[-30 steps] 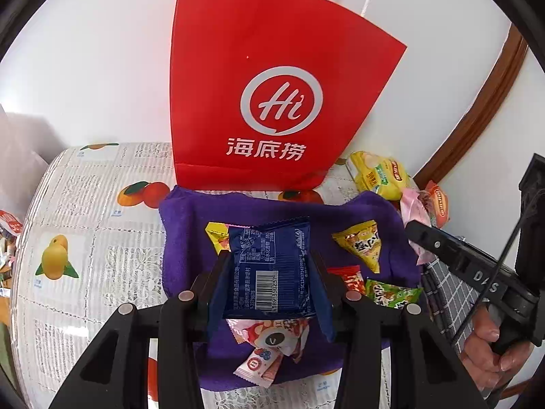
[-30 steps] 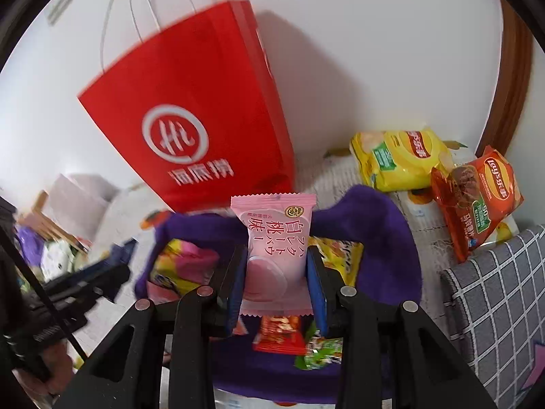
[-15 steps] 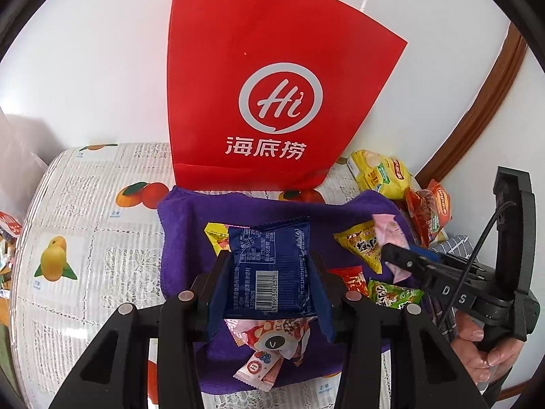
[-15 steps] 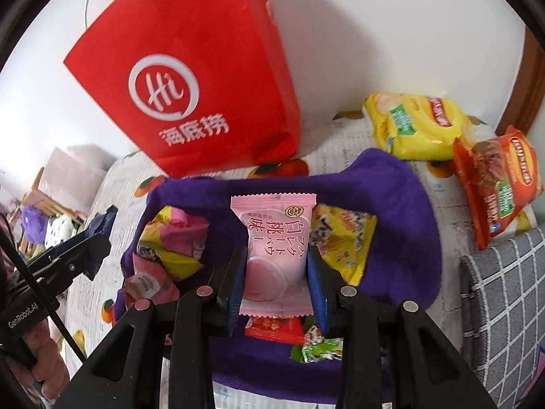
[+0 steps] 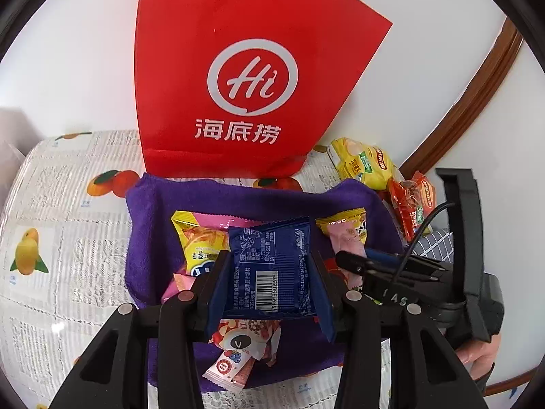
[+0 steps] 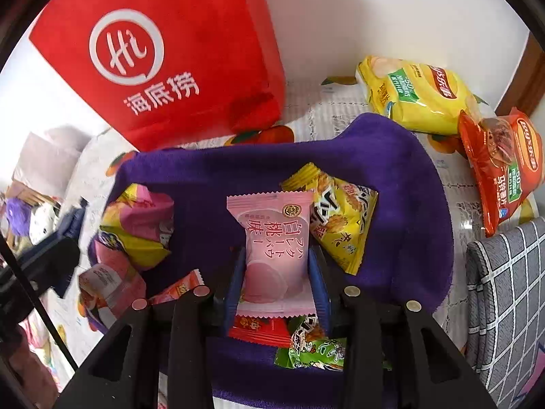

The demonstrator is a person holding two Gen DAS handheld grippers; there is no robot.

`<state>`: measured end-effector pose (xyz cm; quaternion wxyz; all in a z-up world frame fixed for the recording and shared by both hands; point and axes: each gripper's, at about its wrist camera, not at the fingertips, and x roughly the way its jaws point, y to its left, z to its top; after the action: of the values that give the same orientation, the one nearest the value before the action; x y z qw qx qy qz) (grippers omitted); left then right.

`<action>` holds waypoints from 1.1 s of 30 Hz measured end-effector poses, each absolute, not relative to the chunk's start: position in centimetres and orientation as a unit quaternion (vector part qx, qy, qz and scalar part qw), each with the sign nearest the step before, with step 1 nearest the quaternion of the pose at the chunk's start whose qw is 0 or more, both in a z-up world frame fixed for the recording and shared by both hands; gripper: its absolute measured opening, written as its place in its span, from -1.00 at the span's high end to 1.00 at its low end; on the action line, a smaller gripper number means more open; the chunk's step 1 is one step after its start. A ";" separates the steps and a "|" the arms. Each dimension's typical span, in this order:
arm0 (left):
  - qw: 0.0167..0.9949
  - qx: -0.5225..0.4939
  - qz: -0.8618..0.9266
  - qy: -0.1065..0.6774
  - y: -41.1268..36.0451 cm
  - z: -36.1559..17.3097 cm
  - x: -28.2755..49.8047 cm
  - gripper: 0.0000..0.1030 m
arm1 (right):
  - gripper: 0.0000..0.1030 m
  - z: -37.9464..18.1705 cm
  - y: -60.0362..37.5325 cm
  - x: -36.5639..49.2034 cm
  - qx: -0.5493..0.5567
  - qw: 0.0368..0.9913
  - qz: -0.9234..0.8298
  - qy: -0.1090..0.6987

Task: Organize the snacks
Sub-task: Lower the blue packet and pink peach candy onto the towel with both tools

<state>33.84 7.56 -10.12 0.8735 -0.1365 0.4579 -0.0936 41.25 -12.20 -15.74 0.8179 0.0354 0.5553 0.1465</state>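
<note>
My left tongs [image 5: 269, 281] are clamped on a shiny blue snack packet [image 5: 270, 267] with a barcode on it. My right tongs [image 6: 276, 284] are clamped on a smooth pink candy packet [image 6: 272, 255] with red writing. Both packets hang over a soft purple towel [image 6: 402, 204] with crinkly little snacks lying on it. A tall red paper bag [image 5: 245, 68] says "Hi" in a white ring. A puffy yellow Lay's chip bag [image 6: 419, 97] and an orange Lay's chip bag [image 6: 500, 170] lie beside the towel on the worktop [image 5: 68, 211], which has a fruit-print cover.

Red bag [image 5: 252, 78] top — cropped
</note>
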 end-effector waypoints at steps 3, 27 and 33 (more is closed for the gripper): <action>0.870 -0.149 -0.099 0.459 7.8 -10.3 34.1 0.18 | 0.03 -15.0 -12.6 41.1 0.033 0.822 0.151 0.549; 0.854 -0.166 -0.098 0.483 8.4 -11.4 35.2 -0.06 | -0.05 -11.7 -14.3 39.6 0.073 0.830 0.167 0.527; 0.862 -0.156 -0.106 0.470 8.3 -10.2 34.8 -0.23 | -0.05 -11.8 -14.9 37.1 0.086 0.830 0.173 0.523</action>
<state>34.75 8.31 -10.24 0.8621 -0.1561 0.4703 -0.1059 37.08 -14.94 -11.79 0.8302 0.0855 0.5229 0.1733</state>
